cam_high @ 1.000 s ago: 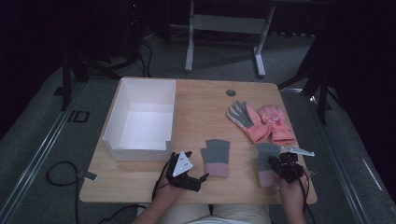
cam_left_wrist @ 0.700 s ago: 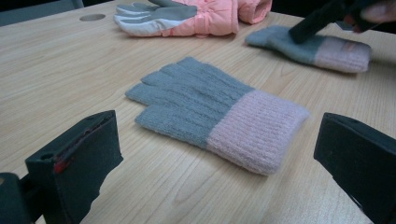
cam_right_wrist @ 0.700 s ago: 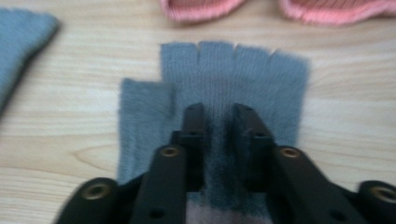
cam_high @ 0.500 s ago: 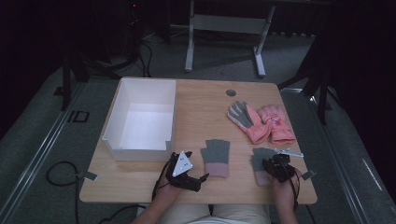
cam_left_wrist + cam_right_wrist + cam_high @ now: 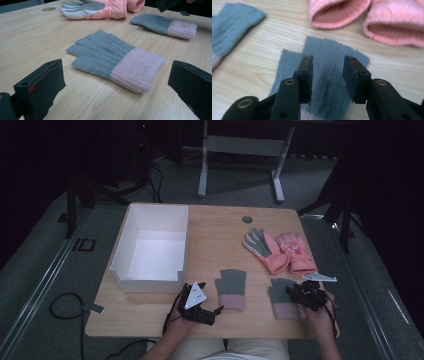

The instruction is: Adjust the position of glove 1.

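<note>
Right hand-held gripper (image 5: 327, 75): jaws part-open, just been opening, above right grey glove (image 5: 329, 75), unpinched.
Glove axis: fingers pointing away, cuff nearest.
Left hand-held gripper (image 5: 115, 82): wide open, empty, facing left grey glove (image 5: 115, 60) on worktop (image 5: 215, 235).

Ahead of left gripper (image 5: 216, 310): bare wood, then flat knit glove (image 5: 231, 288). White box (image 5: 150, 248) blocks its outer side. Beyond right gripper (image 5: 291, 291): pink gloves (image 5: 280, 251); between both grippers, open tabletop (image 5: 220, 235).
</note>
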A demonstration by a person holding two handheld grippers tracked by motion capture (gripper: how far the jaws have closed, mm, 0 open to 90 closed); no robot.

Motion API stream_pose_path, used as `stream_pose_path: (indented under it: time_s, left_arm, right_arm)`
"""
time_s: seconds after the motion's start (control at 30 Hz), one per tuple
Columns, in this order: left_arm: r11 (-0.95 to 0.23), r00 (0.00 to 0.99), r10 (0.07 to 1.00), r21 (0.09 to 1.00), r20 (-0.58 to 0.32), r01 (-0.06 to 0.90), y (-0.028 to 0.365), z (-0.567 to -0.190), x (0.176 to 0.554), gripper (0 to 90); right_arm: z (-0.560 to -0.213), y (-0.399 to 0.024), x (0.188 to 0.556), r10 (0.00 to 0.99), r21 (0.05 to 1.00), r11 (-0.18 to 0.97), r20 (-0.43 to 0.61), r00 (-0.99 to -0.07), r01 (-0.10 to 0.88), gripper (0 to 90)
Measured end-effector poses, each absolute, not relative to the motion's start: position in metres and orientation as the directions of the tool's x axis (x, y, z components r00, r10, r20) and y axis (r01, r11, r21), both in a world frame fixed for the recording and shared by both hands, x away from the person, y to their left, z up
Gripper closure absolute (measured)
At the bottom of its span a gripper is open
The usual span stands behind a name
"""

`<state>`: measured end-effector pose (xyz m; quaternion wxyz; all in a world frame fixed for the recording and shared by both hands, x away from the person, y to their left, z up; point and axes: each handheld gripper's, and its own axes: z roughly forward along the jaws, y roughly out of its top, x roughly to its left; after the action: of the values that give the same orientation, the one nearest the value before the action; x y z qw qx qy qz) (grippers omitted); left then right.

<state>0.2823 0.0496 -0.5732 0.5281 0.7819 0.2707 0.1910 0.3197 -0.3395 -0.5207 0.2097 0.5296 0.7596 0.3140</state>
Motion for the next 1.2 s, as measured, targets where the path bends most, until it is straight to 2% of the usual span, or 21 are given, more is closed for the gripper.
stream_pose_path:
  time_s: [0.2, 0.47, 0.8, 0.87, 1.0, 1.2]
  left_arm:
    - [-0.297, 0.779, 0.626, 0.929, 0.016, 0.22, 0.05, -0.573, 0.282, 0.2]
    - [-0.299, 0.778, 0.628, 0.929, 0.018, 0.22, 0.049, -0.573, 0.282, 0.2]
    - [-0.298, 0.779, 0.626, 0.929, 0.017, 0.219, 0.049, -0.573, 0.282, 0.2]
    - [-0.299, 0.78, 0.626, 0.929, 0.017, 0.22, 0.049, -0.573, 0.282, 0.2]
    - [-0.297, 0.781, 0.624, 0.929, 0.014, 0.22, 0.049, -0.573, 0.282, 0.2]
    - [-0.296, 0.78, 0.625, 0.929, 0.014, 0.221, 0.049, -0.573, 0.282, 0.2]
  right_arm:
    - [-0.512, -0.347, 0.322, 0.879, 0.668, 0.372, -0.031, -0.476, 0.644, 58.6]
    - [-0.525, -0.342, 0.321, 0.829, 0.627, 0.47, -0.07, -0.556, 0.621, 58.4]
    - [-0.543, -0.343, 0.322, 0.834, 0.623, 0.451, -0.039, -0.55, 0.639, 61.1]
    - [-0.545, -0.343, 0.322, 0.837, 0.628, 0.443, -0.033, -0.546, 0.64, 64.9]
    - [-0.545, -0.339, 0.32, 0.851, 0.622, 0.428, -0.033, -0.524, 0.656, 79.3]
    - [-0.542, -0.33, 0.317, 0.888, 0.614, 0.388, -0.051, -0.456, 0.687, 84.9]
